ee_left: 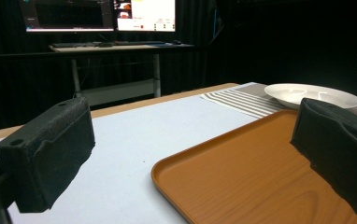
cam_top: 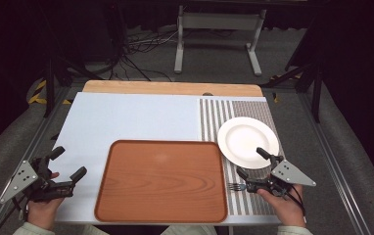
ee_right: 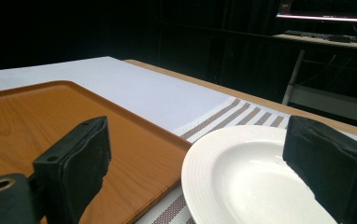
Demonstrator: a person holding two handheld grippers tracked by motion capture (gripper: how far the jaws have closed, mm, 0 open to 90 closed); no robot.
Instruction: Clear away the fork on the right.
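Fork (cam_top: 236,186) lies pointing left toward tray (cam_top: 161,179); both hand-held grippers gape wide, empty.

Bright table, dark, slightly soft surroundings

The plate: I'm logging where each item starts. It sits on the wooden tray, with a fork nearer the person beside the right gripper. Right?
Not quite. The plate sits on the striped mat, beside the wooden tray, as the high view shows. The fork does lie nearer the person, beside the right gripper.
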